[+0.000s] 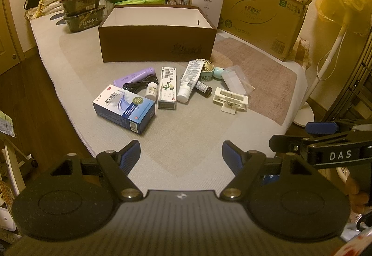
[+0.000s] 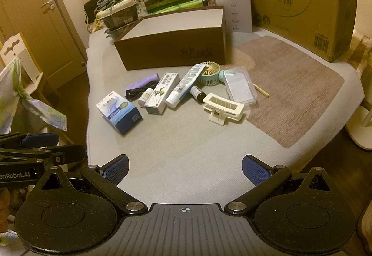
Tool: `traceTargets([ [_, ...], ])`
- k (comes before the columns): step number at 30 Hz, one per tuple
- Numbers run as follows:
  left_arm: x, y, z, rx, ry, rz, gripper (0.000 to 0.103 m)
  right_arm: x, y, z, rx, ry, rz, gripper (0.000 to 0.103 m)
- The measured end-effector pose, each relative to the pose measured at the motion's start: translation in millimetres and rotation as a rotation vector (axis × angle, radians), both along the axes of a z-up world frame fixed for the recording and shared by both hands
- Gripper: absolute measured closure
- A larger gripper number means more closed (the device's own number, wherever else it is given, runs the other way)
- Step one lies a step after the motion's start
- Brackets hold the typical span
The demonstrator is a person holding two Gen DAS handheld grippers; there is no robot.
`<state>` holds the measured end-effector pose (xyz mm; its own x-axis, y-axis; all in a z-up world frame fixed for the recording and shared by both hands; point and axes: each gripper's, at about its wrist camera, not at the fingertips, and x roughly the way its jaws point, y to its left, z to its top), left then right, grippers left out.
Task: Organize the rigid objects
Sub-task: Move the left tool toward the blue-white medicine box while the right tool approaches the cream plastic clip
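Home bedroom: mattress (image 1: pixel 186 130), door (image 2: pixel 46 23), stacked cartons (image 1: pixel 262 11).

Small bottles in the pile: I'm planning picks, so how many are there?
2. A white pill bottle lies between the black cable and the long white carton; a dark glass bottle lies beside the white tube. Others may be hidden underneath.

A matt brown cardboard box (image 1: pixel 155 43) with a smooth white lining sits on a woven grey cloth surface (image 1: pixel 186 135). At three o'clock lies a rougher brown mat (image 2: pixel 290 93). Glossy paper medicine box (image 1: pixel 124 109), shiny plastic tube (image 1: pixel 189 81), clear plastic case (image 2: pixel 240 88), cream plastic clip (image 2: pixel 224 109).
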<state>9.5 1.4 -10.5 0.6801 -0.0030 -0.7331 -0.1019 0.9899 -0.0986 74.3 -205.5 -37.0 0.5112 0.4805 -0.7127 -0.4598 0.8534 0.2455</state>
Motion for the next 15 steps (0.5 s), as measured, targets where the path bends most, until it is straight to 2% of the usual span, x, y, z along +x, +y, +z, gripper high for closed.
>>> traceTargets([
  [10,-0.8,0.1,0.0,0.000,0.002,0.000,0.027,2.2,0.3,-3.7,0.002,0.008,0.000,0.000],
  [15,4.8,4.3,-9.0,0.003,0.012,0.003,0.027,4.3,-0.9,-4.6,0.005,0.018,0.000,0.000],
])
